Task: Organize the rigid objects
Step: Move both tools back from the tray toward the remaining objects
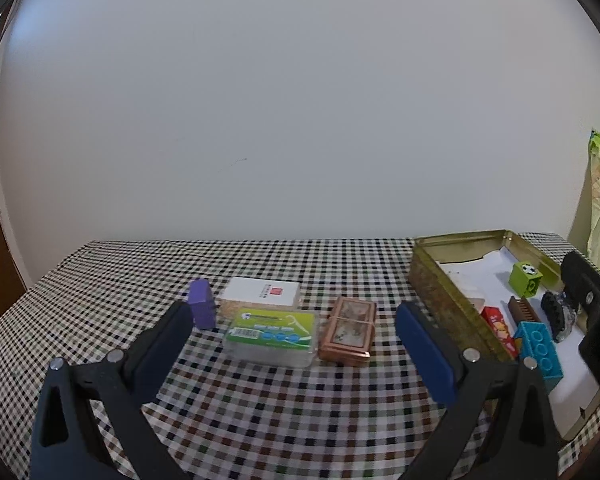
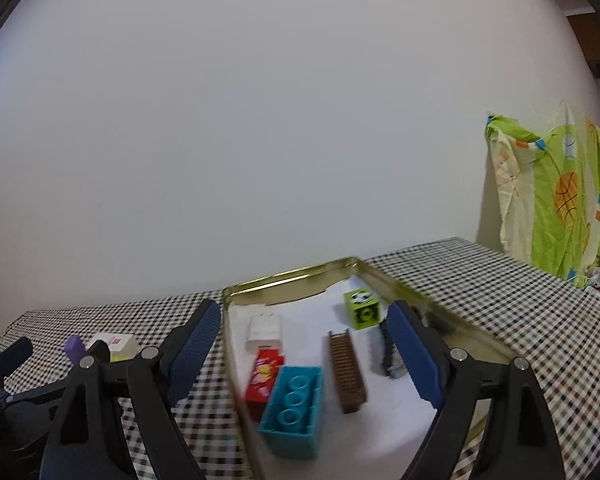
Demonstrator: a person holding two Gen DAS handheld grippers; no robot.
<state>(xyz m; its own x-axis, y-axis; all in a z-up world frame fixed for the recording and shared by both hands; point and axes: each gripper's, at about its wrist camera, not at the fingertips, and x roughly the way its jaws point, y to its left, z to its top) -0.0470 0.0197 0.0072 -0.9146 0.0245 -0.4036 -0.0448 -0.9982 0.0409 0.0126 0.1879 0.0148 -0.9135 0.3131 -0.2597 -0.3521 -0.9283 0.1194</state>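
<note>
My left gripper (image 1: 292,340) is open and empty above the checkered table. Between its fingers lie a green-labelled floss box (image 1: 271,336), a copper case (image 1: 350,330), a white box (image 1: 262,291) and a purple block (image 1: 201,303). My right gripper (image 2: 308,344) is open and empty over the gold tin tray (image 2: 284,278). In the tray lie a blue brick (image 2: 294,410), a red pack (image 2: 262,380), a white charger (image 2: 265,334), a brown comb (image 2: 347,370), a green cube (image 2: 362,308) and a dark object (image 2: 388,354). The tray also shows in the left wrist view (image 1: 440,280).
The table (image 1: 260,412) has a black and white checkered cloth and stands against a plain white wall. A green patterned cloth (image 2: 552,196) hangs at the right. The right gripper's black body (image 1: 592,308) shows at the right edge of the left wrist view.
</note>
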